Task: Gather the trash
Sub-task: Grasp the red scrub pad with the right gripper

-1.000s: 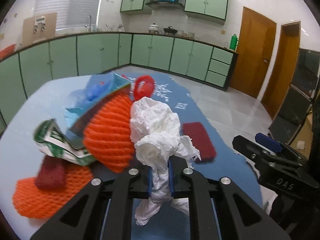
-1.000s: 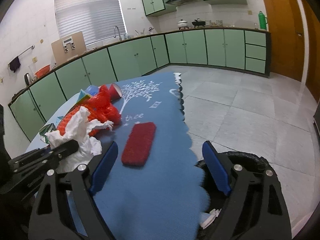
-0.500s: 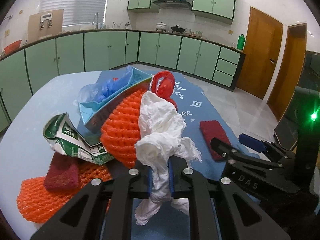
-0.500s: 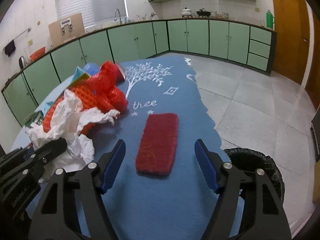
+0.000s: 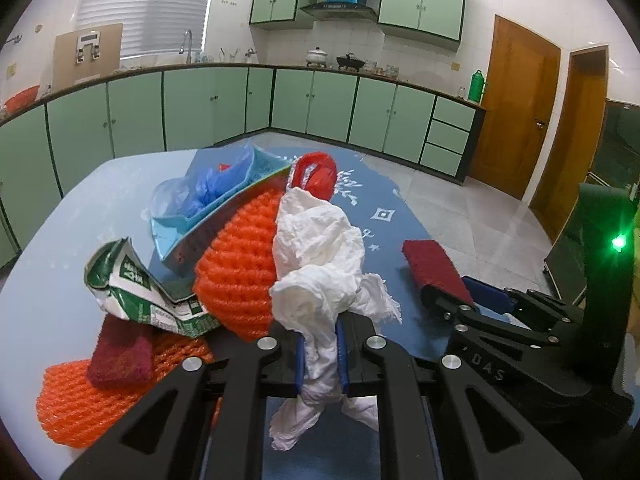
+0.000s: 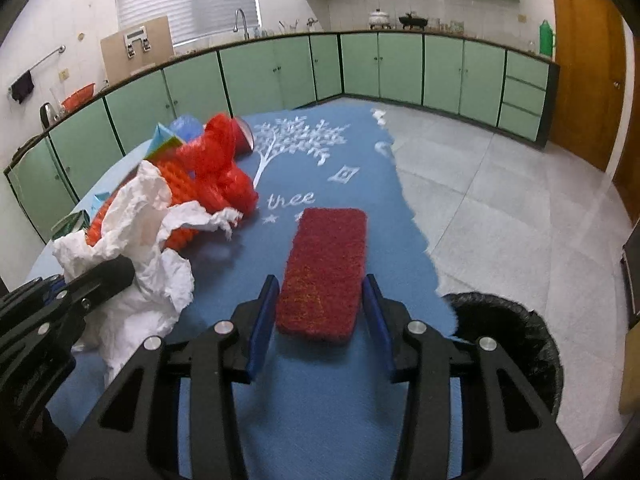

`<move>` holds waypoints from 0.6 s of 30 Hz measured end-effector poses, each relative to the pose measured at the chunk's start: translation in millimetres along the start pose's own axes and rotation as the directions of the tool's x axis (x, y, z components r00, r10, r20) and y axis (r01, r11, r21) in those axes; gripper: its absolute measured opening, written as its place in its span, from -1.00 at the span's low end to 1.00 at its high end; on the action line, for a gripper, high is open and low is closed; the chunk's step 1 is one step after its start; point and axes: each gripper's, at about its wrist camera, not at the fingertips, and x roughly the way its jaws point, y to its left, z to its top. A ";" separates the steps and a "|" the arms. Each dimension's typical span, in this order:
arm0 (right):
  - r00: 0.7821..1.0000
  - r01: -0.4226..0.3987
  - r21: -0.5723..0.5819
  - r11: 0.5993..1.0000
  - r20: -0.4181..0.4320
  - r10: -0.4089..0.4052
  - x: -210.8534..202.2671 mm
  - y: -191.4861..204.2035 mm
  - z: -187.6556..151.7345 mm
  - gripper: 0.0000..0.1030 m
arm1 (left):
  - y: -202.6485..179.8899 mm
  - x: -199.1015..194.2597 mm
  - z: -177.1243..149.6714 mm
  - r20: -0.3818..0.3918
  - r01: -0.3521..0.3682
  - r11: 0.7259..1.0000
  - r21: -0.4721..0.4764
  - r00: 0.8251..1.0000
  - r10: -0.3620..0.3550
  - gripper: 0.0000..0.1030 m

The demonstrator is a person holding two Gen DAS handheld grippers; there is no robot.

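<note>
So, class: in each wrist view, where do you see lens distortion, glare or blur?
Left wrist view: the cabinet run bows, a green light flares at right. Right wrist view: counter line curved, glossy floor reflects light, both views dark at the corners; the red pad stays sharp.

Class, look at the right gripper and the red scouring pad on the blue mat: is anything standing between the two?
Nothing visible does. The right gripper straddles the red scouring pad's near end, its jaws closing with a gap left each side.
</note>
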 end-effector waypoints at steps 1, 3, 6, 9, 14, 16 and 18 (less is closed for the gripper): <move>1.000 -0.002 0.007 1.000 0.005 0.002 -4.0 -3.1 1.0 -0.20 | -2.5 -1.2 1.4 0.004 0.005 1.000 0.001 1.000 -0.005 -0.77; 1.000 -0.004 0.024 1.000 0.017 0.003 -13.2 -10.4 3.8 -0.20 | -7.4 -3.6 4.5 0.011 0.016 1.000 0.006 1.000 -0.016 -0.77; 0.999 0.007 0.042 0.999 0.043 -0.009 -28.7 -23.3 8.9 -0.20 | -18.5 -6.9 11.0 0.030 0.039 0.999 0.022 0.999 -0.040 -0.77; 0.997 0.025 0.062 0.998 0.072 -0.029 -44.9 -38.6 14.1 -0.20 | -32.1 -8.0 19.0 0.044 0.069 0.997 0.037 0.997 -0.071 -0.77; 0.990 0.071 0.106 0.992 0.111 -0.083 -69.6 -70.0 17.3 -0.20 | -64.1 -3.7 31.5 0.058 0.129 0.989 0.075 0.989 -0.133 -0.77; 0.987 0.094 0.124 0.988 0.121 -0.109 -79.0 -84.6 16.3 -0.20 | -75.0 -2.0 34.1 0.061 0.153 0.984 0.089 0.986 -0.158 -0.77; 0.982 0.120 0.148 0.982 0.130 -0.140 -88.4 -100.7 13.9 -0.20 | -88.3 0.7 36.6 0.058 0.182 0.978 0.105 0.980 -0.189 -0.77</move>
